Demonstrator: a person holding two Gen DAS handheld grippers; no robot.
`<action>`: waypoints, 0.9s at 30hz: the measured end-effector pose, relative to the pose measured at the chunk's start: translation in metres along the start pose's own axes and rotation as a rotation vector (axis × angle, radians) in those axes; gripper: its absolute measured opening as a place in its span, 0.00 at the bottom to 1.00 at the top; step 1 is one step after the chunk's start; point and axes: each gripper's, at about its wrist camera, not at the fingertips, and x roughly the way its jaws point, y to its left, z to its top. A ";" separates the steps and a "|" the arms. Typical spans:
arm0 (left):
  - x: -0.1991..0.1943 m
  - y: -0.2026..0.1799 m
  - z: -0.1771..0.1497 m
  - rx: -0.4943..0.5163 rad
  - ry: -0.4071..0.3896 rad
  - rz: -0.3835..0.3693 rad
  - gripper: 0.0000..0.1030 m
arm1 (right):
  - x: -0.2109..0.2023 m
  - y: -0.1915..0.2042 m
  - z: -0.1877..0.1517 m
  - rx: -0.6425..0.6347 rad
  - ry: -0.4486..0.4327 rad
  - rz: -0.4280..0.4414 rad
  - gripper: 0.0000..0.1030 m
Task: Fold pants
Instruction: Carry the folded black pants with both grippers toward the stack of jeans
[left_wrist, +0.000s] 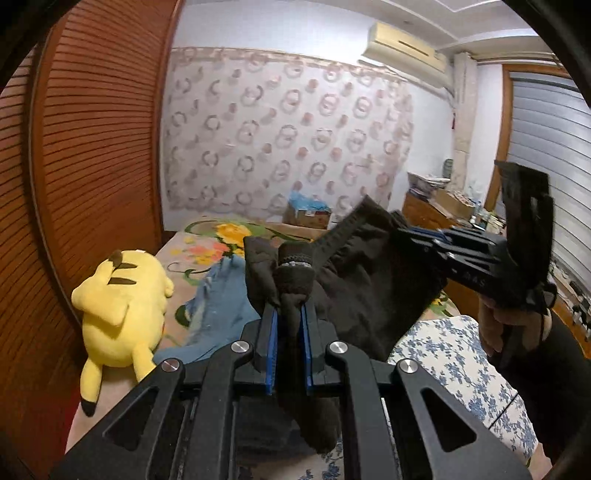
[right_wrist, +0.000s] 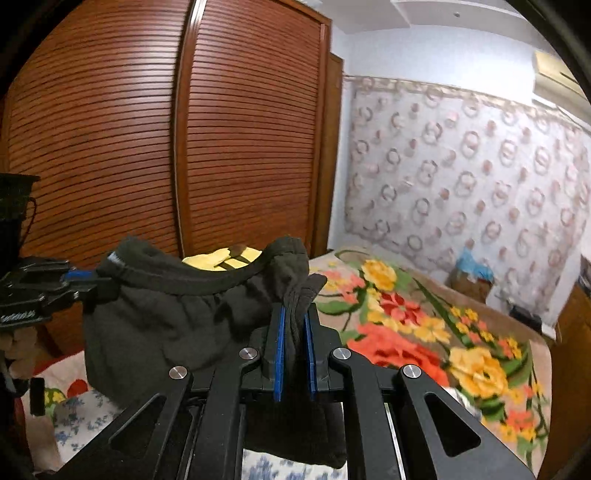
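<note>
Dark brown-black pants (left_wrist: 369, 273) hang in the air above the bed, held by the waistband between both grippers. My left gripper (left_wrist: 290, 306) is shut on one bunched end of the waistband. My right gripper (right_wrist: 294, 314) is shut on the other end; the pants (right_wrist: 166, 317) sag to its left. The right gripper also shows in the left wrist view (left_wrist: 417, 234), at the right, and the left gripper shows at the left edge of the right wrist view (right_wrist: 88, 275).
A flowered blanket (right_wrist: 406, 332) covers the bed. A yellow plush toy (left_wrist: 122, 306) and a blue garment (left_wrist: 218, 310) lie on it by the wooden slatted wardrobe (right_wrist: 110, 147). A blue-flowered white sheet (left_wrist: 454, 354) lies below. A cardboard box (left_wrist: 308, 216) stands at the far wall.
</note>
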 end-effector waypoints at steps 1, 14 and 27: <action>0.001 0.003 -0.001 -0.009 0.000 0.009 0.12 | 0.006 -0.001 0.000 -0.007 0.003 0.006 0.09; 0.012 0.037 -0.024 -0.155 0.047 0.106 0.12 | 0.113 -0.013 0.017 -0.050 0.057 0.147 0.09; 0.010 0.052 -0.031 -0.204 0.090 0.145 0.31 | 0.159 -0.015 0.024 -0.032 0.133 0.169 0.21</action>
